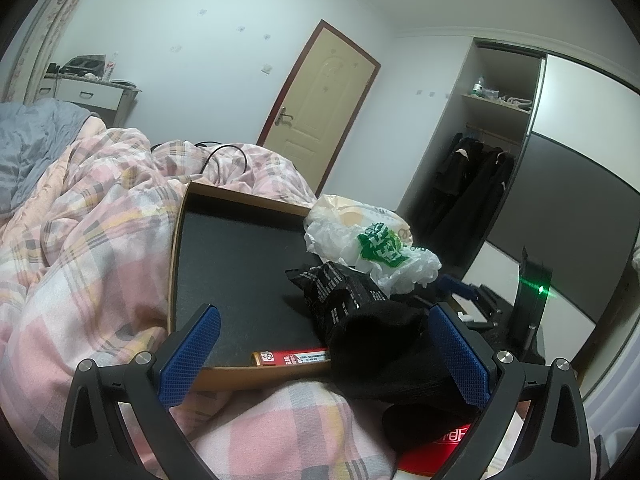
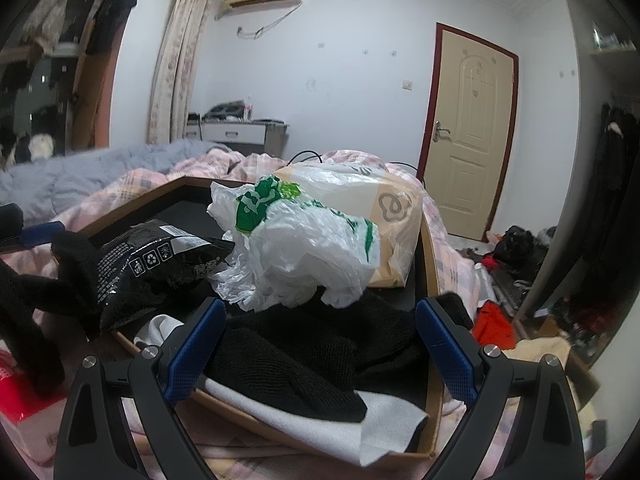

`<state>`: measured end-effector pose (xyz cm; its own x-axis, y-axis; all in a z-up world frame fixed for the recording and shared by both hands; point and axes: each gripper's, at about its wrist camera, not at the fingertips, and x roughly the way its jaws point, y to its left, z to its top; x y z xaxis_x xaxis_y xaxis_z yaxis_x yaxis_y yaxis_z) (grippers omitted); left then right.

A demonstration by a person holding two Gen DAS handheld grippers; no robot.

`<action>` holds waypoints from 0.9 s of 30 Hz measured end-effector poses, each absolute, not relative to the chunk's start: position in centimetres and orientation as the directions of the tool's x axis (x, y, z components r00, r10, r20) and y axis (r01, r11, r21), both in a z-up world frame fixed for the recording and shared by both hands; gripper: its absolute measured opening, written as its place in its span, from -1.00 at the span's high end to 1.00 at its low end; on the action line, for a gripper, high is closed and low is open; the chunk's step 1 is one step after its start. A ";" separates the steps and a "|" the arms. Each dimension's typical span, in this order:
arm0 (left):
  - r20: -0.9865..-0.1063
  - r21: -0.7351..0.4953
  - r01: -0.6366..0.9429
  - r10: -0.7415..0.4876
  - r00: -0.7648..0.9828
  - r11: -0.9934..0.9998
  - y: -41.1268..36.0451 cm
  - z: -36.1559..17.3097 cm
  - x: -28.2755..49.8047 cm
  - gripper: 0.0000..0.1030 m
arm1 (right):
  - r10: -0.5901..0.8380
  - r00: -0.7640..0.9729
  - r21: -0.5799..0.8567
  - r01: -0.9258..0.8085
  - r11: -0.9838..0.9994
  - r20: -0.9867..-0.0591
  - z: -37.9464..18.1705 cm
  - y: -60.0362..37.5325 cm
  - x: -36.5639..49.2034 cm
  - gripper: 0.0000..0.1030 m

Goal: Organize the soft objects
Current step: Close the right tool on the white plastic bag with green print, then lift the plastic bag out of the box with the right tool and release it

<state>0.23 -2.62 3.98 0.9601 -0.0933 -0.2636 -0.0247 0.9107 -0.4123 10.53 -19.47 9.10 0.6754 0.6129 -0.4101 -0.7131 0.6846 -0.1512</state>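
On tray's (image 1: pixel 173 256) left half: bare mat; both grippers' (image 1: pixel 324 356) (image 2: pixel 322 344) fingers wide, black cloth (image 2: pixel 304 344) btwn.

A shallow tray (image 2: pixel 431 264) lies on the quilt (image 1: pixel 80 240) of the bed. In it, a crumpled plastic bag (image 2: pixel 304 252) rests against a paper bag (image 2: pixel 384 216) behind it, a foil packet (image 2: pixel 160 264) lies to their left, and knitted cloth (image 2: pixel 304 344) is heaped over a pale cloth (image 2: pixel 320 420) at the near edge. A slim box (image 1: pixel 292 358) lies along the tray's near wall in the left wrist view, apparently touching the knitted heap beside it.
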 end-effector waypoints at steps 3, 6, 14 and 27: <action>-0.265 -0.411 -0.025 -0.093 0.960 0.911 -2.7 3.9 0.3 -1.00 | 0.627 0.671 -0.139 -0.719 0.681 -0.396 10.2 -19.3 10.5 -0.85; -0.265 -0.410 -0.024 -0.093 0.960 0.912 -2.7 3.8 0.2 -1.00 | 0.654 0.660 -0.126 -0.733 0.668 -0.370 11.5 -19.2 10.1 -0.85; -0.265 -0.410 -0.025 -0.093 0.960 0.912 -2.7 3.8 0.2 -1.00 | 0.540 0.724 -0.236 -0.667 0.706 -0.430 12.6 -15.5 12.1 -0.85; -0.265 -0.408 -0.023 -0.094 0.960 0.913 -2.8 3.8 0.1 -1.00 | 0.590 0.642 0.000 -0.677 0.736 -0.490 11.1 -17.9 13.7 0.47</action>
